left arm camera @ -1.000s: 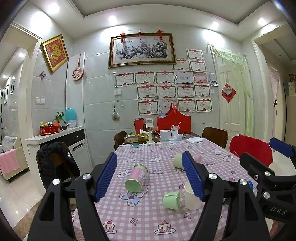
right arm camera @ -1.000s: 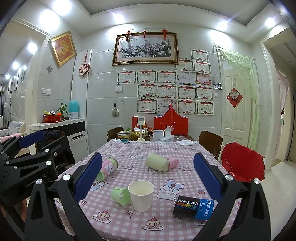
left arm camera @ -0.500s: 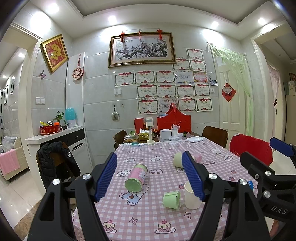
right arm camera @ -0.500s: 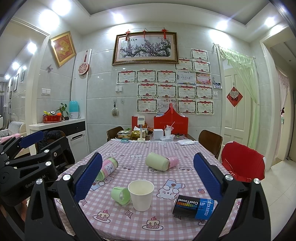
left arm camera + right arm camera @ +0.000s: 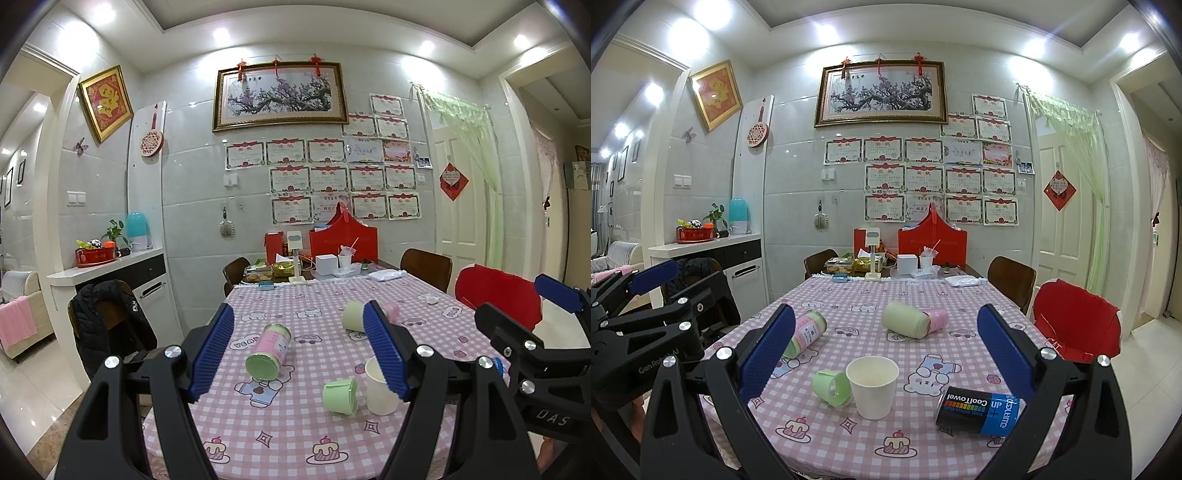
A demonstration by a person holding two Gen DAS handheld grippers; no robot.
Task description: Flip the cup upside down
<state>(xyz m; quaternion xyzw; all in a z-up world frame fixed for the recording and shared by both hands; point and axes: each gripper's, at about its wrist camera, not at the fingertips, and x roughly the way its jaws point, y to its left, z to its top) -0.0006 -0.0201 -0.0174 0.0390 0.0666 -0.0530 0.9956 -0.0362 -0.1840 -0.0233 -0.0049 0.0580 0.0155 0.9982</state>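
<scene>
Ceiling spotlights point(image 5: 713, 11) are blazing, flaring white and glaring off the tiled wall point(image 5: 790, 177). Everything's staying bright and sharp, while fisheye bending is curving the doorframes point(image 5: 517, 166) at both edges.

Paper cup point(image 5: 873, 386): upright at lower centre of the right wrist frame, mouth uncovered, open air above it.

Small green cup point(image 5: 832, 387): on its side, touching or just beside the paper cup's left flank; that side is blocked.

Blue-and-black canister point(image 5: 979, 408): lying at lower right, apart from the paper cup, a strip of bare tabletop point(image 5: 923, 354) between them.

Pink-and-green can point(image 5: 805, 332): lying at left of centre, farther back.

Green-and-pink tumbler point(image 5: 912, 322): lying at centre, well behind the paper cup; bare checked cloth between.

Far end, mid frame: boxes and containers crowded together.
</scene>
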